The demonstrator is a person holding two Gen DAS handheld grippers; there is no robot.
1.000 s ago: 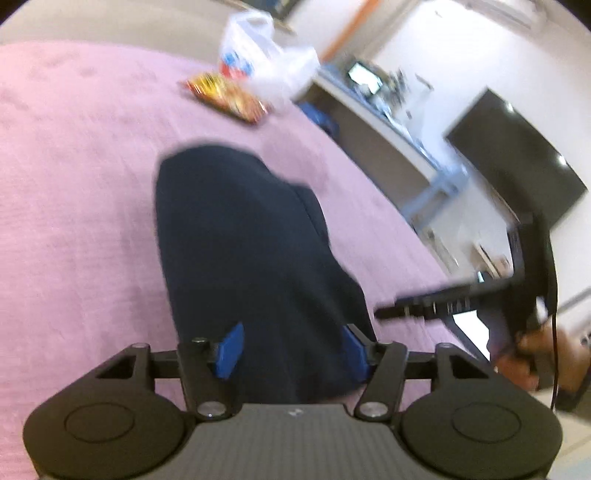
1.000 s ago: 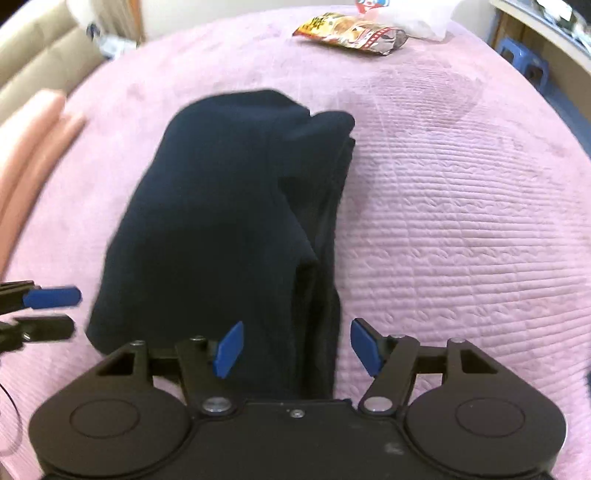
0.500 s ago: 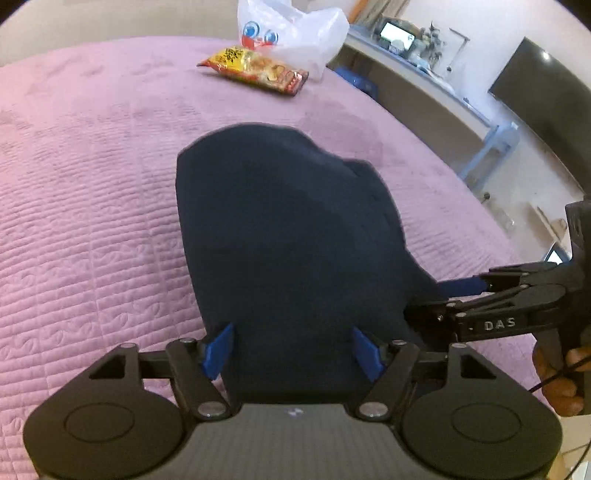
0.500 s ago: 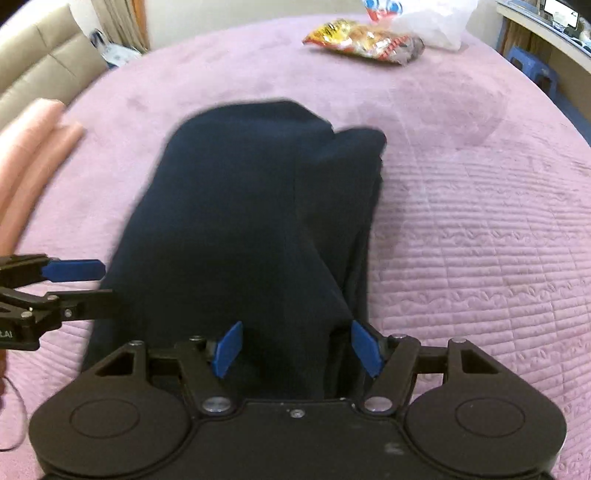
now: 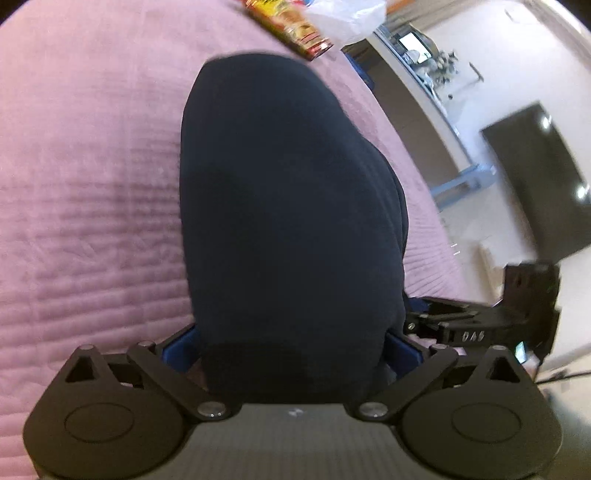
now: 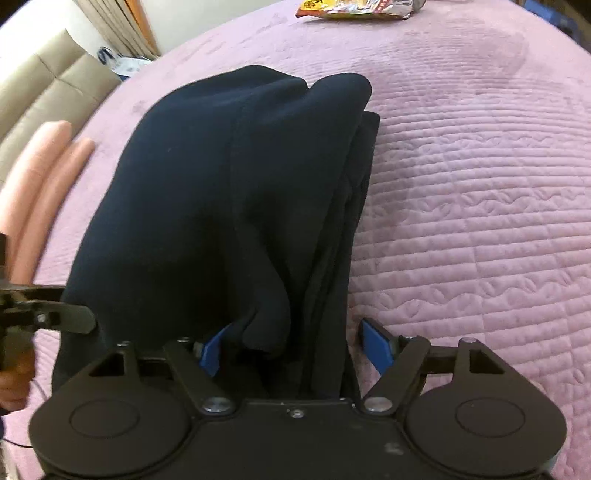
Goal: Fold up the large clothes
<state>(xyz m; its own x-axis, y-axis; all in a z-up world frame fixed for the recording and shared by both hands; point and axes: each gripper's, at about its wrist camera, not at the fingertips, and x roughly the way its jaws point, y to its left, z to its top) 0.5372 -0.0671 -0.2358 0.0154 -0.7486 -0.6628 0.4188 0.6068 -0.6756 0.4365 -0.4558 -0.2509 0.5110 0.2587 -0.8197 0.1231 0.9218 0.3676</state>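
Left wrist view: my left tongs [image 5: 291,347] stand spread wide, near hem of the dark garment [image 5: 288,206] lying between the blue pads [image 5: 179,347], not pinched. Garment is folded into a long bundle on the pink quilt [image 5: 85,177], running away from me toward a snack bag [image 5: 295,27]. Right wrist view: my right tongs [image 6: 291,347] also apart, straddling the bundle's layered edge [image 6: 332,258]; right pad [image 6: 376,343] clear of cloth. Left tongs' fingers look to touch the bundle's left side.

"DAS" on the right tool [image 5: 469,334]
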